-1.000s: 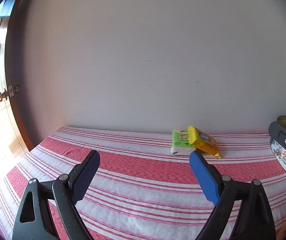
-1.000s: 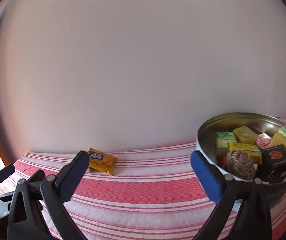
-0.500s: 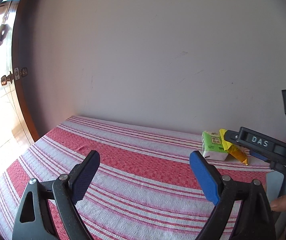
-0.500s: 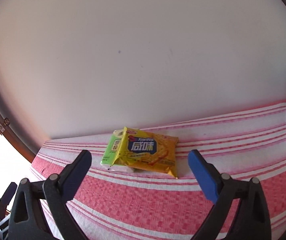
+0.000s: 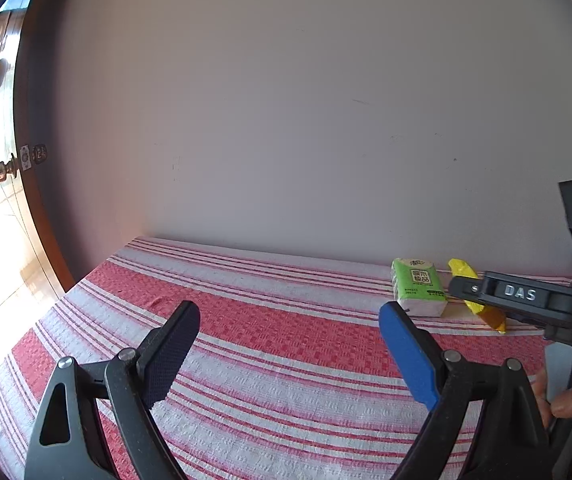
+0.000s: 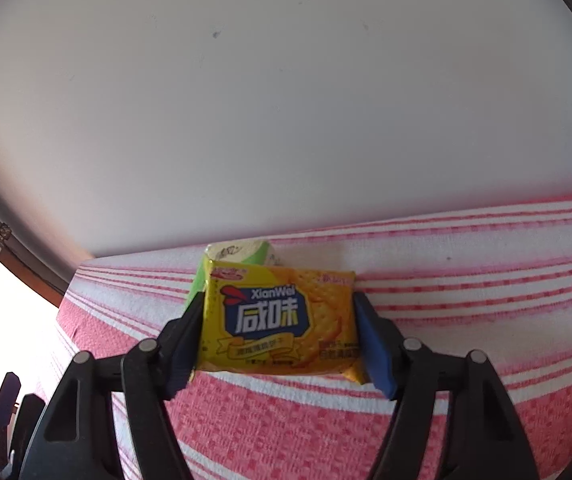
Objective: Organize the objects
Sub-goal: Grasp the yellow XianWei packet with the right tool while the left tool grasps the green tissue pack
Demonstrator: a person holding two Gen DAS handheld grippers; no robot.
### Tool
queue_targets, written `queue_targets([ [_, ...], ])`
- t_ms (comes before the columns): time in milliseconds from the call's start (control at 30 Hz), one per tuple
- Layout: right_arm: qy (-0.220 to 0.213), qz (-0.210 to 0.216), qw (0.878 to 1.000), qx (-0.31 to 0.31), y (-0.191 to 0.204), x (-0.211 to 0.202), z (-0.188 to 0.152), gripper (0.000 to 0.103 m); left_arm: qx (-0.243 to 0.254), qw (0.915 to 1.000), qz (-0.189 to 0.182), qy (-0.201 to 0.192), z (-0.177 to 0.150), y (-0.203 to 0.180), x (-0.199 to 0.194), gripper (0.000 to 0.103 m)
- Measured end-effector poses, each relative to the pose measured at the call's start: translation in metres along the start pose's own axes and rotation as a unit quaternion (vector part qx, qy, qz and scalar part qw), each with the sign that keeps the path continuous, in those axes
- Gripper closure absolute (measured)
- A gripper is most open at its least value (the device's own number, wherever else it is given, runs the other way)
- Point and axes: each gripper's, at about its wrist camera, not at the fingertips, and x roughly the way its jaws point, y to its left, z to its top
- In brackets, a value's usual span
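A yellow cracker packet (image 6: 281, 320) leans against a green tissue pack (image 6: 241, 254) near the wall on the red-and-white striped cloth. My right gripper (image 6: 275, 336) has its two pads against the packet's left and right sides. In the left wrist view the tissue pack (image 5: 418, 292) and the packet (image 5: 462, 272) lie at the right, with the right gripper's body (image 5: 522, 296) over the packet. My left gripper (image 5: 290, 344) is open and empty above the cloth, to the left of them.
The striped cloth (image 5: 265, 320) covers the table up to a plain white wall. A dark wooden door frame (image 5: 33, 200) stands at the left. A hand (image 5: 566, 396) holds the right gripper at the right edge.
My right gripper moved forward to the yellow packet and closed its pads onto its sides. The left gripper's view shifted slightly; its jaws stayed open.
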Motion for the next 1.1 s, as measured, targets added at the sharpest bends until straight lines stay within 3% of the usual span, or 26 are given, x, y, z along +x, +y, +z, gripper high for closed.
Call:
queue_targets([
  [67, -0.02, -0.004, 1.0, -0.01, -0.005, -0.023, -0.008, 0.032, 0.007, 0.9999, -0.007, 0.001, -0.002, -0.004, 0.001, 0.01],
  [167, -0.08, -0.045, 0.994, -0.06, -0.011, -0.073, -0.022, 0.032, 0.013, 0.9996, -0.023, 0.005, -0.001, -0.015, 0.004, 0.01],
  [267, -0.146, -0.113, 0.977, -0.108, -0.019, -0.117, -0.041, 0.032, 0.016, 0.9985, -0.048, 0.019, 0.009, -0.044, 0.017, 0.01],
  [333, -0.171, -0.13, 0.969, -0.119, -0.026, -0.137, -0.046, 0.032, 0.022, 0.9967, -0.07, 0.034, 0.016, -0.066, 0.032, 0.01],
  [500, -0.201, -0.134, 0.964, -0.109, -0.035, -0.151, -0.049, 0.032, 0.028, 0.9907, -0.094, 0.094, 0.028, -0.114, 0.081, 0.011],
  [567, -0.197, -0.128, 0.966, -0.108, -0.036, -0.146, -0.047, 0.032, 0.037, 0.9888, -0.082, 0.119, 0.031, -0.127, 0.104, 0.019],
  [600, -0.196, -0.123, 0.967, -0.106, -0.043, -0.153, -0.048, 0.032, 0.04, 0.9866, -0.076, 0.139, 0.032, -0.132, 0.117, 0.027],
  [667, -0.195, -0.117, 0.968, -0.106, -0.041, -0.149, -0.047, 0.032, 0.044, 0.9826, -0.052, 0.173, 0.033, -0.135, 0.136, 0.028],
  [733, -0.19, -0.114, 0.97, -0.104, -0.042, -0.148, -0.045, 0.032, 0.029, 0.9762, -0.064, 0.205, 0.03, -0.129, 0.149, 0.036],
  [800, -0.186, -0.112, 0.971, -0.102, -0.043, -0.147, -0.044, 0.032, 0.015, 0.9779, -0.062, 0.199, 0.03, -0.123, 0.147, 0.05],
  [833, -0.185, -0.113, 0.971, -0.102, -0.043, -0.147, -0.043, 0.032, 0.014, 0.9782, -0.06, 0.198, 0.029, -0.122, 0.147, 0.052],
  [967, -0.192, -0.117, 0.968, -0.11, -0.044, -0.151, -0.044, 0.032, 0.002, 0.9797, -0.091, 0.179, 0.023, -0.118, 0.131, 0.052],
  [1100, -0.201, -0.124, 0.964, -0.12, -0.04, -0.154, -0.044, 0.032, 0.018, 0.9917, -0.06, 0.113, 0.013, -0.116, 0.083, 0.052],
])
